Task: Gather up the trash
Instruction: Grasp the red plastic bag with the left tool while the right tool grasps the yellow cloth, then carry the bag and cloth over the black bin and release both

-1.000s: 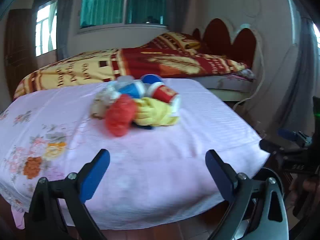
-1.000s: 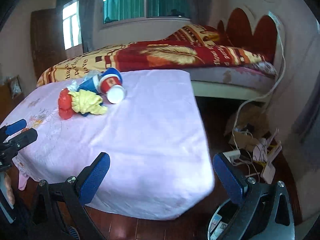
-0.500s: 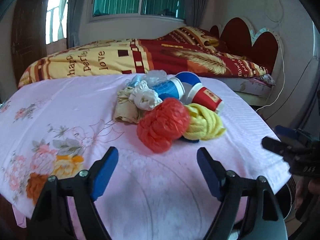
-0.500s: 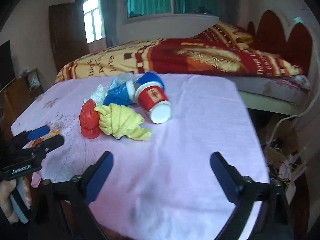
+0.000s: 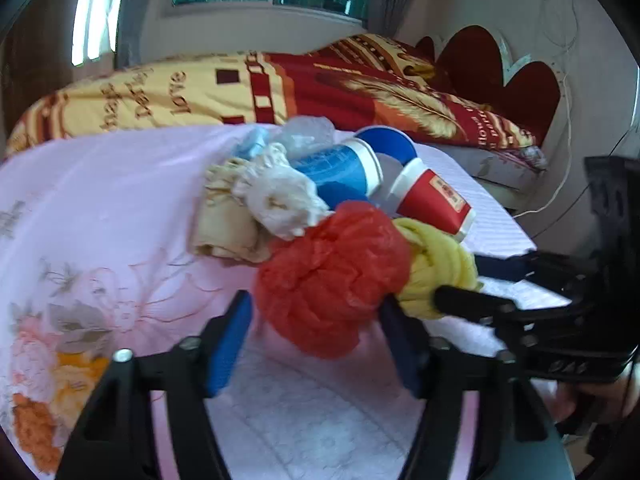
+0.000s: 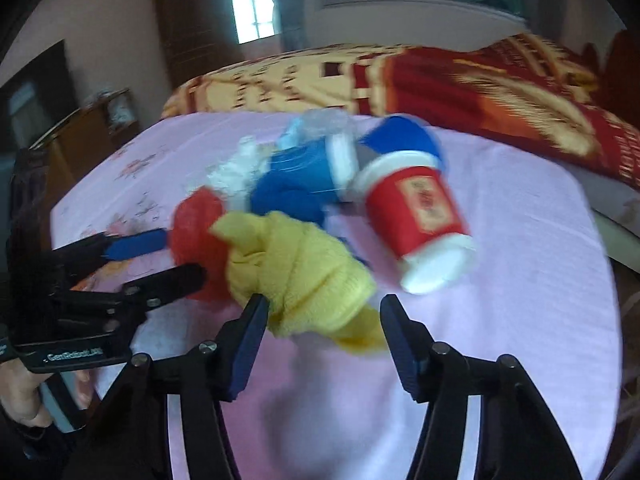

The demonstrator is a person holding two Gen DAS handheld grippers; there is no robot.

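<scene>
A heap of trash lies on a pink floral cloth (image 5: 100, 208). A crumpled red bag (image 5: 332, 280) sits between the open jaws of my left gripper (image 5: 320, 340); contact is unclear. A yellow wad (image 6: 304, 276) sits between the open jaws of my right gripper (image 6: 324, 340). Behind lie a red paper cup (image 6: 420, 216), a blue cup (image 5: 340, 168), white crumpled paper (image 5: 280, 196) and a beige wad (image 5: 224, 224). The right gripper (image 5: 480, 284) shows in the left wrist view beside the yellow wad (image 5: 436, 264). The left gripper (image 6: 168, 256) shows in the right wrist view by the red bag (image 6: 196, 232).
A bed with a red and yellow blanket (image 5: 280, 88) stands behind the covered surface. A red headboard (image 5: 500, 68) is at the right. A wooden cabinet (image 6: 100, 128) stands at the left in the right wrist view. The cloth's right edge (image 6: 600, 280) drops toward the floor.
Both grippers have moved in close to the heap. The left gripper's jaws now flank the red bag and the right gripper's jaws flank the yellow wad.
</scene>
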